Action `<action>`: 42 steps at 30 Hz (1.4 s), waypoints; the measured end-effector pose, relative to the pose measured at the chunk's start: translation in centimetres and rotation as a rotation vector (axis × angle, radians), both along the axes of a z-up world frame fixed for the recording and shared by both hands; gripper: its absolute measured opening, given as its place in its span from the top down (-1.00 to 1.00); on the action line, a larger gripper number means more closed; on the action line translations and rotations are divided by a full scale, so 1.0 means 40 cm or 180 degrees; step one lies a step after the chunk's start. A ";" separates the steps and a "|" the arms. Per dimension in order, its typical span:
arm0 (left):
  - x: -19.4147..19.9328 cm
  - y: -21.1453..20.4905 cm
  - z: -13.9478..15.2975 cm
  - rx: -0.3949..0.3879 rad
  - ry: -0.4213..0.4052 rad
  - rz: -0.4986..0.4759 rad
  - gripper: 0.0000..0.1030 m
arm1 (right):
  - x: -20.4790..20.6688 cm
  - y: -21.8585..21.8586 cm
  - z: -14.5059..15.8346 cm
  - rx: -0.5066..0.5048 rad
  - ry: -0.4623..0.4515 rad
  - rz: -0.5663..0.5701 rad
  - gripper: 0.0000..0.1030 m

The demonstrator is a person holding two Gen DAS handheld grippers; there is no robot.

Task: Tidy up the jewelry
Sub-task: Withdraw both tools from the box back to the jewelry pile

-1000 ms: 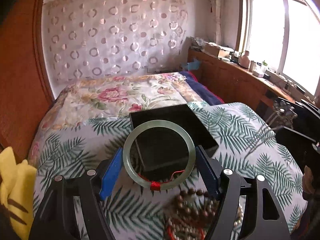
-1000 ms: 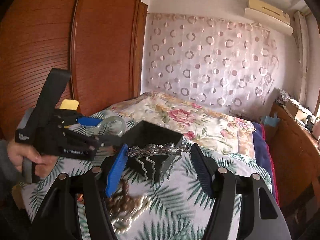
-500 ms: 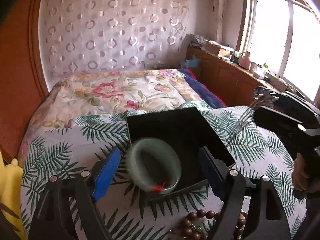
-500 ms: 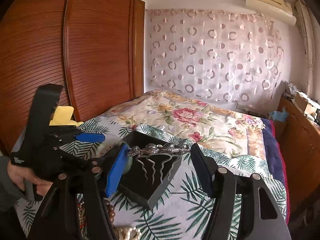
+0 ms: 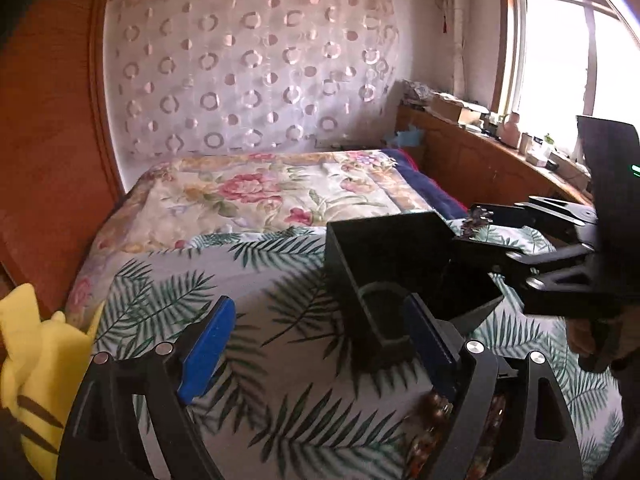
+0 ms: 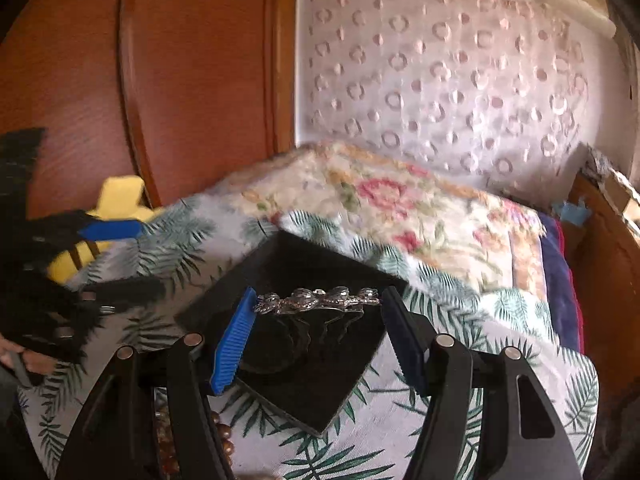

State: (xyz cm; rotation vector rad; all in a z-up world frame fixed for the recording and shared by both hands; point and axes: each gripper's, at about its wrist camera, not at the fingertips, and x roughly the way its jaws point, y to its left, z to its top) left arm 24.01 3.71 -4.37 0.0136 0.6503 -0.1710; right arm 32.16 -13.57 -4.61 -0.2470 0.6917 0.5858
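1. Change noted: half a second earlier your left gripper [image 5: 316,344] was over the black box [image 5: 400,256] with the jade bangle [image 5: 378,292] between its fingers. Now its fingers were spread with nothing between them, and it had drawn back to the near left of the box. The bangle lay inside the box, near corner.
2. Your right gripper [image 6: 316,336] kept its pinch on the silver hair comb [image 6: 320,300], held end to end between the pads, teeth down, now above the box interior.
3. Judgement: bangle stowed; comb was next to go in. The bead strands [image 5: 436,408] near the left gripper's right finger were not yet boxed.
4. Surface: a palm-leaf bedsheet [image 5: 248,288], soft and uneven, with a floral quilt [image 5: 256,196] farther back.
5. Room: curtained far wall, wooden wardrobe left, window right, yellow plush toy [image 5: 28,360] at near left.
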 end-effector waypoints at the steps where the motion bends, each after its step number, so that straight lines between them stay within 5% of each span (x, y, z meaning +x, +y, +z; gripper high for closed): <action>1: -0.007 0.002 -0.001 0.0012 -0.0005 0.0007 -0.59 | 0.011 0.005 -0.007 -0.0037 0.0059 -0.0037 -0.30; 6: -0.041 0.018 -0.010 -0.0026 -0.0006 0.0014 -0.59 | 0.069 0.027 -0.019 -0.0049 0.0220 -0.0211 -0.31; 10: -0.070 0.026 -0.016 -0.0032 -0.0003 0.0018 -0.59 | 0.080 0.029 -0.015 0.0001 0.0223 -0.0259 -0.57; 19: -0.140 0.001 -0.027 0.0033 -0.0004 -0.0029 -0.60 | -0.035 -0.037 0.034 0.0163 0.0049 -0.0197 -0.56; 31: -0.250 -0.046 -0.067 0.0022 0.0094 -0.0095 -0.60 | -0.261 -0.109 -0.037 0.0119 0.0240 0.0001 0.22; 42: -0.280 -0.064 -0.083 0.0085 0.0171 -0.0162 -0.60 | -0.239 -0.039 -0.108 0.0025 0.0534 0.0265 0.33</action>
